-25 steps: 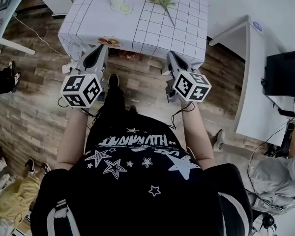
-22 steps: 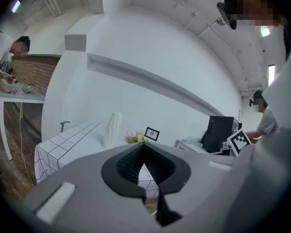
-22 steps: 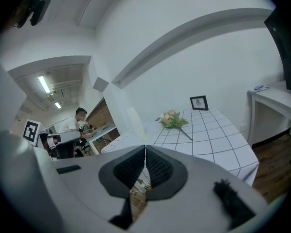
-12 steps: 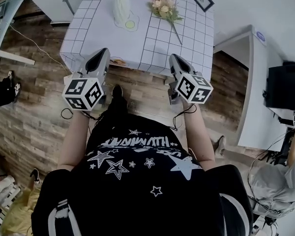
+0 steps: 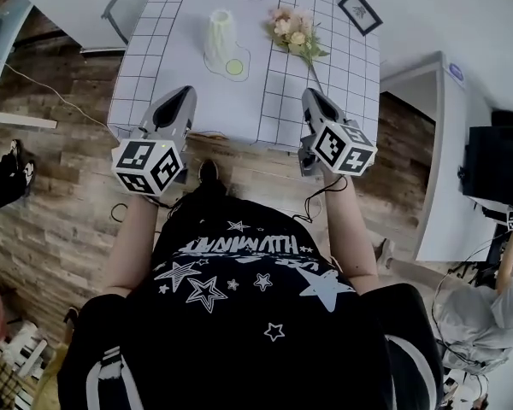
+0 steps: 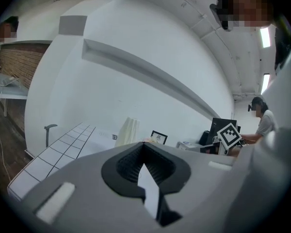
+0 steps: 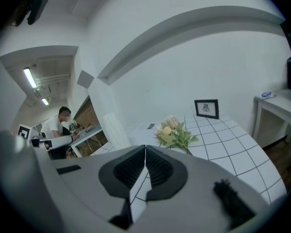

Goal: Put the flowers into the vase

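Head view: the left gripper (image 5: 181,95) is held over the near edge of the counter (image 5: 145,67), its fingers (image 6: 136,161) pressed together with nothing between them (only a thin slit shows in the left gripper view). It is probably kept shut because nothing is within reach yet. Further in, the pale ribbed vase (image 5: 221,34) stands upright, well apart from both grippers, with a small yellow disc (image 5: 234,67) just beside its base. To its right the flowers (image 5: 295,34) lie flat on the counter, blooms toward the far side and stem toward the near edge, so the stem end is offered to the right gripper (image 5: 313,96). That gripper is pointed roughly along the stem, short of it, its fingers (image 7: 157,166) also closed and empty. A framed picture (image 5: 360,11) rests at the far right corner.

Against the earlier frames, both grippers are seen carried forward: they hung over the wooden floor short of the counter, and now their tips overlap its edge. Vase and flowers are unmoved on the counter, and the fingers are shut throughout.
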The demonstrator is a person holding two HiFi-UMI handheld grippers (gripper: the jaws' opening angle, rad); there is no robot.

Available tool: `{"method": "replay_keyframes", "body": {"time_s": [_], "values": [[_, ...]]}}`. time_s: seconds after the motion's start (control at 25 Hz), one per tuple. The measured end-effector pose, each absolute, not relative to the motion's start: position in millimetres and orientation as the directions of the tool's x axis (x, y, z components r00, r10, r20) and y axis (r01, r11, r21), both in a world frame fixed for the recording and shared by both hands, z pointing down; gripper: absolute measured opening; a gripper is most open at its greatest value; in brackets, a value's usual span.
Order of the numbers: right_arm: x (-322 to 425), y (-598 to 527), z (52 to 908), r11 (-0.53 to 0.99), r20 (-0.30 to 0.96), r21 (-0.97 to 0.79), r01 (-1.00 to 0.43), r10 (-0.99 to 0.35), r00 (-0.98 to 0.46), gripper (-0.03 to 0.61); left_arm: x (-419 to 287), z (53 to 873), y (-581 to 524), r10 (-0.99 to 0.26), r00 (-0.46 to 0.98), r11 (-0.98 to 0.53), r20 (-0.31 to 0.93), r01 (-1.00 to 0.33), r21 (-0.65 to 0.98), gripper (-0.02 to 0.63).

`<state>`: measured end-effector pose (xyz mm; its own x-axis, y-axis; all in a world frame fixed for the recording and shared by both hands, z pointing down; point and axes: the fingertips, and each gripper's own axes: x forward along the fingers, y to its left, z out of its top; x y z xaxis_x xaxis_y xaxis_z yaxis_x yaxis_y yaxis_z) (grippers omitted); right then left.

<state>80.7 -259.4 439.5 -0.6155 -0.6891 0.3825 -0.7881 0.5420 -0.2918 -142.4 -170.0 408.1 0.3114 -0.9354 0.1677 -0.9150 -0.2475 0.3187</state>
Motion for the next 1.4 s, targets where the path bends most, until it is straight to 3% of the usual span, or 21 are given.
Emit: {"method": "replay_keyframes", "body": {"time_s": [0.76,0.96,1.16,1.4], "values": [[73,-303,459,0.409,0.462,-0.22,-0.886,-0.756,-0.464,0.011,-158,430,-246,-0.852,0.489,-0.412,0.188,-0.847,0.336,0.009],[96,-317,469,0.46,0.548,-0.068,-0.885,-0.725,-0.419,0.011,-160,429,-248,-0.863,0.463,-0.384,0.203,-0.862,0.332,0.009],[123,-332,486,0.476,0.604,-0.085,-0.876,-0.675,-0.425,0.011,-156,428,-252,-0.892,0.394,-0.314,0.221,-0.893,0.323,0.009],[128,-346,520,0.579,0.719,-0.119,-0.806,-0.51,-0.472,0.012,-138,428,-250,-0.914,0.323,-0.241,0.247,-0.919,0.311,0.009]]}}
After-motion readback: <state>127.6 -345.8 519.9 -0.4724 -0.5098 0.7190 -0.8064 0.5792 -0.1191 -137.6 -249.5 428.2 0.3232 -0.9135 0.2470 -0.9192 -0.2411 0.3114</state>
